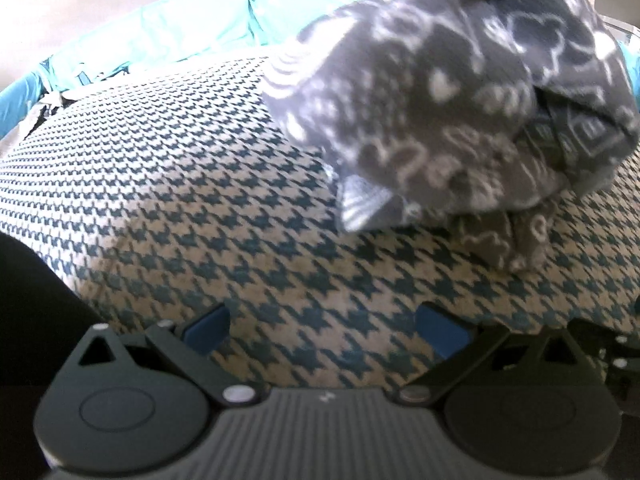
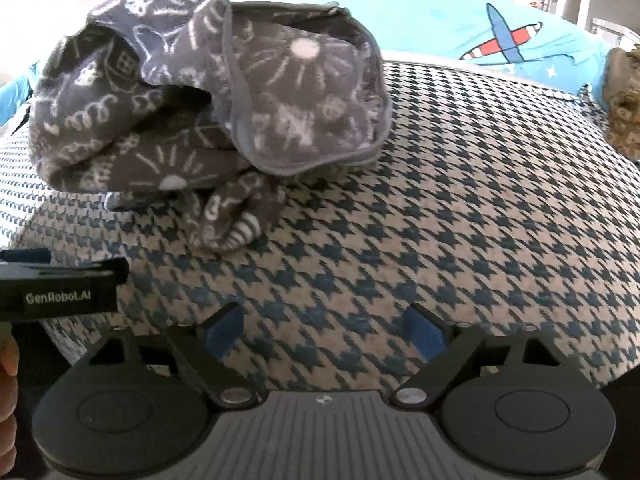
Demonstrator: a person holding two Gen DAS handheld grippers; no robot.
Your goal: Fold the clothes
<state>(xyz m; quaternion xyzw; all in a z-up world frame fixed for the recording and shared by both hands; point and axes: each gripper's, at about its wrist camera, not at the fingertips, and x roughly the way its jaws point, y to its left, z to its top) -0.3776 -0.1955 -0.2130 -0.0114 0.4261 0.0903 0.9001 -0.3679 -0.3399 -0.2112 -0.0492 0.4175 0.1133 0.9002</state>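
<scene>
I see the crumpled grey fleece garment with white doodle print (image 2: 208,92) lying in a loose heap on the cream-and-teal houndstooth blanket (image 2: 460,200). I take that garment as my landmark. Through the right wrist camera it sits ahead and to the left of my right gripper (image 2: 324,332), whose blue-padded fingers (image 2: 424,334) are spread apart with nothing but blanket between them. The gripper is well short of the garment, not touching it. A striped cuff (image 2: 244,232) pokes out at the near edge of the heap, the part of the garment closest to me.

Through the left wrist camera the same garment (image 1: 452,92) appears ahead and to the right, somewhat blurred. My left gripper (image 1: 324,332) is also released, its blue pads (image 1: 208,330) wide apart over bare blanket, apart from the cloth.

Beyond the garment, a turquoise sheet (image 2: 440,12) with a red, white and blue aeroplane print (image 2: 504,40) runs along the far side. To the right of the garment, at the blanket's far right edge, I make out a tan fuzzy item (image 2: 624,96); I cannot tell what it is. Left of the garment and nearer to me, the black body of the other gripper (image 2: 60,284) enters the right view, with part of a hand (image 2: 8,396) below it.
</scene>
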